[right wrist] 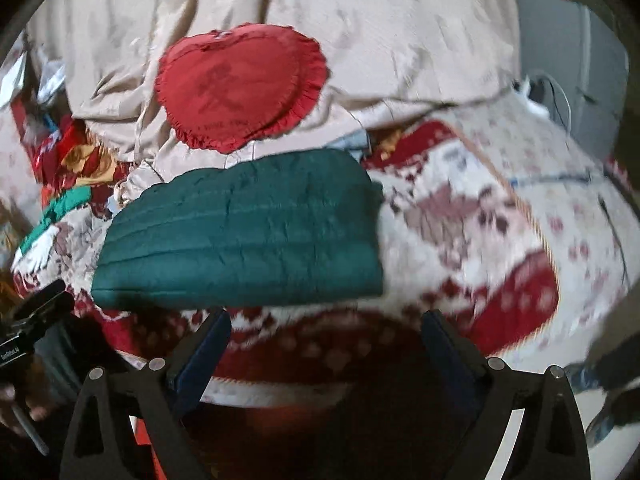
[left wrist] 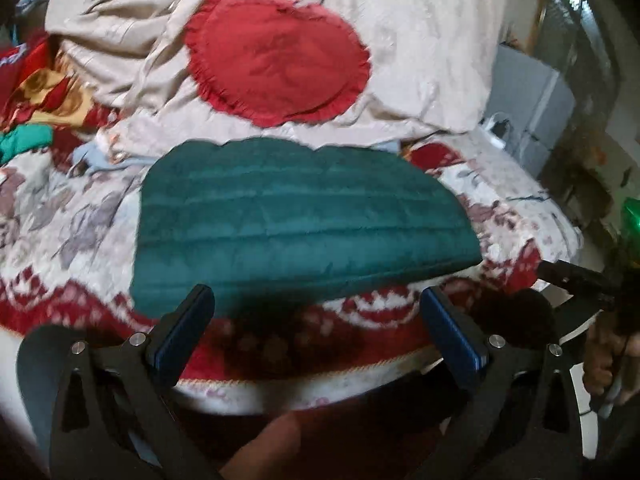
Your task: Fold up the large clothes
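Note:
A dark green quilted garment [left wrist: 304,220] lies folded into a compact rectangle on the patterned bed cover; it also shows in the right wrist view [right wrist: 244,236]. My left gripper [left wrist: 316,300] is open and empty, hovering just in front of the garment's near edge. My right gripper [right wrist: 326,320] is open and empty, also just short of the near edge. Part of the right gripper shows at the right edge of the left wrist view [left wrist: 580,280], and part of the left gripper at the left edge of the right wrist view [right wrist: 36,316].
A red heart-shaped cushion [left wrist: 280,60] lies on a beige blanket [left wrist: 420,40] behind the garment. Colourful clothes [left wrist: 36,100] are heaped at the left. The red and white bed cover [right wrist: 500,240] extends right. A grey cabinet [right wrist: 572,52] stands beside the bed.

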